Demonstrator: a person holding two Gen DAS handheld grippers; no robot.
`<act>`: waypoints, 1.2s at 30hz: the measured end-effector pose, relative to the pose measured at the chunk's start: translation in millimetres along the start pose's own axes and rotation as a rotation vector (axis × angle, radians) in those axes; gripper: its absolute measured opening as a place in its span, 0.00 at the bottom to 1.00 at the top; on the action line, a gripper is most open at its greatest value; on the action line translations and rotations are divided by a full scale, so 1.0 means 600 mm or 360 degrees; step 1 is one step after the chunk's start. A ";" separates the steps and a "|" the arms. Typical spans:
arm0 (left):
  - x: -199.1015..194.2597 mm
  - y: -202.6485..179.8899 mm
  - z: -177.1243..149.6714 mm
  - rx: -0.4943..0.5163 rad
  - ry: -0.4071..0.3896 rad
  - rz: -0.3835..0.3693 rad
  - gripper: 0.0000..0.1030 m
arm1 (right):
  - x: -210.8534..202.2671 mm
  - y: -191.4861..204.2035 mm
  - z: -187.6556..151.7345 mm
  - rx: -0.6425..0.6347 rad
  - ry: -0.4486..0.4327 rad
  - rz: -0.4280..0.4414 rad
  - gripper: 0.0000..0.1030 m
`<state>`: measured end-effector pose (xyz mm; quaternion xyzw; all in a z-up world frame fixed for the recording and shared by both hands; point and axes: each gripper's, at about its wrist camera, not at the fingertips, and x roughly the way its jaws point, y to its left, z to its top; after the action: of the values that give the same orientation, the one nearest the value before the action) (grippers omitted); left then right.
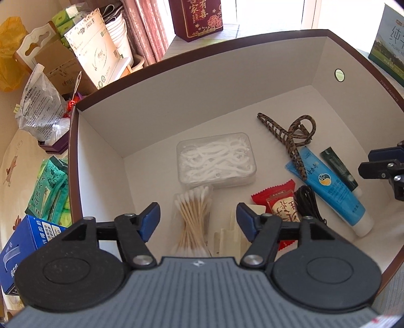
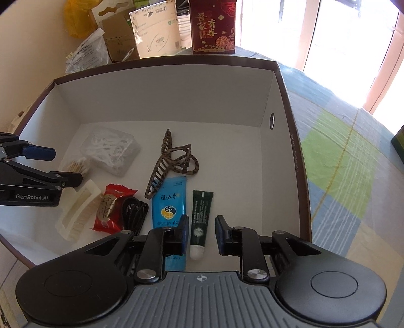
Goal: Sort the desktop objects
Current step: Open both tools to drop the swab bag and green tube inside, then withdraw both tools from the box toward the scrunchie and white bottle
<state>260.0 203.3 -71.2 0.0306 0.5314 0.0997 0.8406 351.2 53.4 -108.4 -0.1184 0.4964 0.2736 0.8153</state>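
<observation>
A brown-rimmed white box (image 1: 101, 141) (image 2: 285, 83) holds the sorted things. Inside lie a clear floss-pick case (image 1: 216, 160) (image 2: 111, 148), a cotton swab bundle (image 1: 193, 217) (image 2: 75, 165), a cream hair clip (image 1: 227, 239) (image 2: 78, 212), a red snack packet (image 1: 280, 201) (image 2: 111, 209), a black cable (image 1: 309, 201) (image 2: 133, 212), a blue tube (image 1: 333, 194) (image 2: 170, 201), a dark green tube (image 1: 339, 167) (image 2: 200, 217) and a leopard hair claw (image 1: 290, 136) (image 2: 171, 161). My left gripper (image 1: 198, 219) (image 2: 60, 166) is open and empty above the swabs. My right gripper (image 2: 202, 233) (image 1: 378, 164) is open and empty over the green tube.
Around the box stand a red gift tin (image 2: 213, 26) (image 1: 197, 17), cardboard cartons (image 1: 93, 50) (image 2: 154, 30), a plastic bag (image 1: 43, 101), green packets (image 1: 50, 184) and a blue milk carton (image 1: 22, 249). A checked tablecloth (image 2: 348, 161) lies to the right.
</observation>
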 end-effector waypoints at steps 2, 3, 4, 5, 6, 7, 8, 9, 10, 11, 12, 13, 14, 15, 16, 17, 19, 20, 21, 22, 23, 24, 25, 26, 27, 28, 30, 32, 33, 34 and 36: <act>-0.004 -0.002 -0.002 0.0007 -0.0005 -0.0003 0.66 | -0.007 0.005 -0.003 -0.0005 -0.0016 0.0022 0.40; -0.005 -0.004 -0.004 0.0009 -0.0007 -0.0008 0.68 | -0.010 0.008 -0.004 -0.0007 -0.0023 0.0033 0.47; -0.008 -0.007 -0.006 0.0009 -0.0009 -0.0008 0.69 | -0.012 0.011 -0.005 -0.0010 -0.0029 0.0042 0.53; -0.010 -0.009 -0.007 0.0008 -0.0012 -0.0004 0.70 | -0.015 0.013 -0.005 -0.0014 -0.0033 0.0051 0.55; -0.013 -0.011 -0.007 0.0008 -0.0017 0.0003 0.71 | -0.017 0.017 -0.006 -0.0020 -0.0038 0.0059 0.60; -0.017 -0.012 -0.008 0.0008 -0.0025 0.0011 0.72 | -0.019 0.021 -0.007 -0.0029 -0.0041 0.0063 0.64; -0.022 -0.013 -0.009 0.0007 -0.0037 0.0020 0.78 | -0.021 0.024 -0.008 -0.0037 -0.0043 0.0064 0.66; -0.027 -0.014 -0.010 0.0006 -0.0050 0.0028 0.80 | -0.023 0.029 -0.009 -0.0045 -0.0045 0.0061 0.69; -0.032 -0.014 -0.010 0.0005 -0.0062 0.0034 0.80 | -0.025 0.032 -0.010 -0.0052 -0.0047 0.0059 0.72; -0.037 -0.014 -0.011 0.0002 -0.0073 0.0040 0.80 | -0.026 0.037 -0.011 -0.0061 -0.0052 0.0059 0.74; -0.042 -0.014 -0.012 -0.0003 -0.0085 0.0044 0.80 | -0.029 0.041 -0.012 -0.0072 -0.0060 0.0057 0.80; -0.049 -0.014 -0.014 -0.0009 -0.0097 0.0044 0.80 | -0.033 0.046 -0.013 -0.0087 -0.0076 0.0036 0.89; -0.055 -0.014 -0.015 -0.0014 -0.0107 0.0042 0.81 | -0.037 0.051 -0.014 -0.0106 -0.0098 0.0000 0.93; -0.060 -0.013 -0.016 -0.0019 -0.0116 0.0041 0.82 | -0.042 0.055 -0.015 -0.0127 -0.0118 -0.0027 0.96; -0.066 -0.013 -0.017 -0.0025 -0.0126 0.0043 0.82 | -0.046 0.059 -0.016 -0.0143 -0.0134 -0.0040 0.97; -0.071 -0.013 -0.019 -0.0029 -0.0136 0.0048 0.83 | -0.051 0.061 -0.018 -0.0149 -0.0149 -0.0048 0.97; -0.083 -0.013 -0.022 -0.0037 -0.0158 0.0060 0.84 | -0.061 0.062 -0.021 -0.0144 -0.0177 -0.0061 0.98; -0.090 -0.013 -0.023 -0.0041 -0.0169 0.0061 0.85 | -0.065 0.063 -0.023 -0.0139 -0.0184 -0.0066 0.98; -0.096 -0.013 -0.024 -0.0046 -0.0177 0.0060 0.87 | -0.068 0.064 -0.025 -0.0133 -0.0189 -0.0073 0.98; -0.101 -0.013 -0.026 -0.0053 -0.0184 0.0060 0.89 | -0.071 0.065 -0.028 -0.0127 -0.0192 -0.0085 0.98; -0.106 -0.013 -0.028 -0.0059 -0.0192 0.0062 0.90 | -0.073 0.065 -0.031 -0.0121 -0.0194 -0.0099 0.98; -0.111 -0.014 -0.031 -0.0063 -0.0200 0.0062 0.91 | -0.076 0.066 -0.035 -0.0119 -0.0197 -0.0107 0.98; -0.116 -0.014 -0.033 -0.0067 -0.0206 0.0063 0.91 | -0.079 0.066 -0.038 -0.0117 -0.0202 -0.0112 0.98; -0.121 -0.015 -0.035 -0.0071 -0.0210 0.0065 0.92 | -0.083 0.067 -0.042 -0.0114 -0.0209 -0.0116 0.98; -0.126 -0.017 -0.038 -0.0073 -0.0215 0.0067 0.92 | -0.086 0.067 -0.045 -0.0109 -0.0215 -0.0119 0.98; -0.130 -0.019 -0.041 -0.0074 -0.0219 0.0067 0.92 | -0.089 0.068 -0.048 -0.0102 -0.0220 -0.0119 0.98; -0.139 -0.021 -0.047 -0.0076 -0.0226 0.0071 0.93 | -0.097 0.069 -0.052 -0.0085 -0.0235 -0.0116 0.98; -0.148 -0.024 -0.054 -0.0078 -0.0236 0.0074 0.94 | -0.107 0.069 -0.057 -0.0071 -0.0256 -0.0110 0.98; -0.152 -0.025 -0.056 -0.0081 -0.0240 0.0075 0.94 | -0.112 0.070 -0.059 -0.0066 -0.0265 -0.0111 0.98; -0.156 -0.026 -0.059 -0.0084 -0.0244 0.0075 0.94 | -0.116 0.070 -0.061 -0.0062 -0.0274 -0.0113 0.98; -0.165 -0.026 -0.065 -0.0088 -0.0254 0.0075 0.94 | -0.126 0.072 -0.065 -0.0058 -0.0289 -0.0110 0.98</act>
<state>186.0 166.1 -2.8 0.0279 0.4588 0.1313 0.8783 271.0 45.8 -57.7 -0.1251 0.4111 0.2639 0.8636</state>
